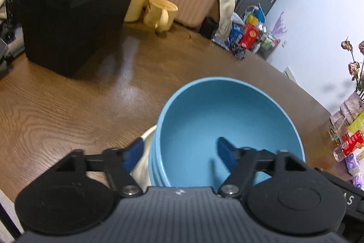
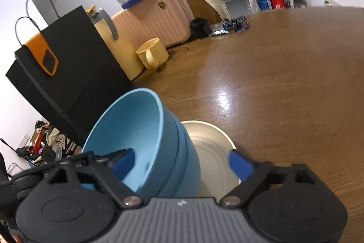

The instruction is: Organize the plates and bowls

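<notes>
**Two open grippers around a finished stack of blue bowls**

Left wrist view: the left gripper (image 1: 179,152) has its jaws spread wide. One blue pad sits inside the top blue bowl (image 1: 227,126) and the other outside its near-left rim, and neither seems to press on the wall. I judge that it straddles the rim because a bowl is best pinched by its wall. The rims under the top one show that several bowls are nested, and a cream plate (image 1: 145,152) shows at the left of the stack. All of it stands on the wooden table (image 1: 68,120), near its near edge. A black paper bag (image 1: 72,6) and a yellow mug (image 1: 162,13) stand far behind, well apart.

Right wrist view: the right gripper (image 2: 182,163) is spread too. Its left pad is inside the bowl stack (image 2: 145,136) and its right pad is over the cream plate (image 2: 209,147), touching neither as far as I can tell. The stack seems to rest on the plate, so the dishes take one place only. It appears tilted to the right; this may be the lens.
</notes>
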`<state>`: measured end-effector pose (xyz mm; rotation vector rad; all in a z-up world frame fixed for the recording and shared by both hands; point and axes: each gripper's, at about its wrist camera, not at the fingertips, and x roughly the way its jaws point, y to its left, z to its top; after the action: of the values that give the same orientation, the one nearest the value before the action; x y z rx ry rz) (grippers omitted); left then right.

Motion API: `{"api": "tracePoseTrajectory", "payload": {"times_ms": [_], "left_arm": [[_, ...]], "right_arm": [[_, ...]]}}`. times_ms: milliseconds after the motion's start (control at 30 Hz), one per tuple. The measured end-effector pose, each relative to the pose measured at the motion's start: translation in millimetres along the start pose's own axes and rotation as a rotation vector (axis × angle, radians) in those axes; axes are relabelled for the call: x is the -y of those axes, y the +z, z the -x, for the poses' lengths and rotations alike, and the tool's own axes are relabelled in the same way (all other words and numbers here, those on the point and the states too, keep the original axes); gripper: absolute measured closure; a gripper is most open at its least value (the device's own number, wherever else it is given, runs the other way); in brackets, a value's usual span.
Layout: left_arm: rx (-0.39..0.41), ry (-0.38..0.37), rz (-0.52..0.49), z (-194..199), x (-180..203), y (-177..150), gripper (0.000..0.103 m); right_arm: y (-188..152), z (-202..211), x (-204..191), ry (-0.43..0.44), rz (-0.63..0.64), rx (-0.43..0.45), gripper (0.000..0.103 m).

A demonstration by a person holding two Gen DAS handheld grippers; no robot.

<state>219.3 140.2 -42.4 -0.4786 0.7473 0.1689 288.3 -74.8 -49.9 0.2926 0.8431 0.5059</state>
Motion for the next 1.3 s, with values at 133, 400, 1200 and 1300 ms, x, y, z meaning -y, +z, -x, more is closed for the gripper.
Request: {"api": "tracePoseTrajectory", "payload": {"times_ms": [133, 400, 1200, 1300], "left_arm": [[0.033, 0.008, -0.003, 9.2, -0.5, -1.5, 0.012], [0.137, 0.038, -0.061, 36.7, 2.7, -11.2, 0.000], [0.301, 0.018, -0.328, 162.9, 29.5, -118.2, 0.000], [0.273, -0.005, -0.364, 163.6, 36.9, -132.4, 0.000]], "right_arm": [[-2.1, 11.8, 4.3, -0.001, 0.003, 0.035, 0.000], [-11.8, 42.5, 12.0, -0.024, 0.035, 0.113, 0.000], [-125.0, 215.5, -14.7, -0.144, 0.314, 0.309, 0.000], [-134.0, 224.5, -13.5, -0.163, 0.322, 0.287, 0.000]]}}
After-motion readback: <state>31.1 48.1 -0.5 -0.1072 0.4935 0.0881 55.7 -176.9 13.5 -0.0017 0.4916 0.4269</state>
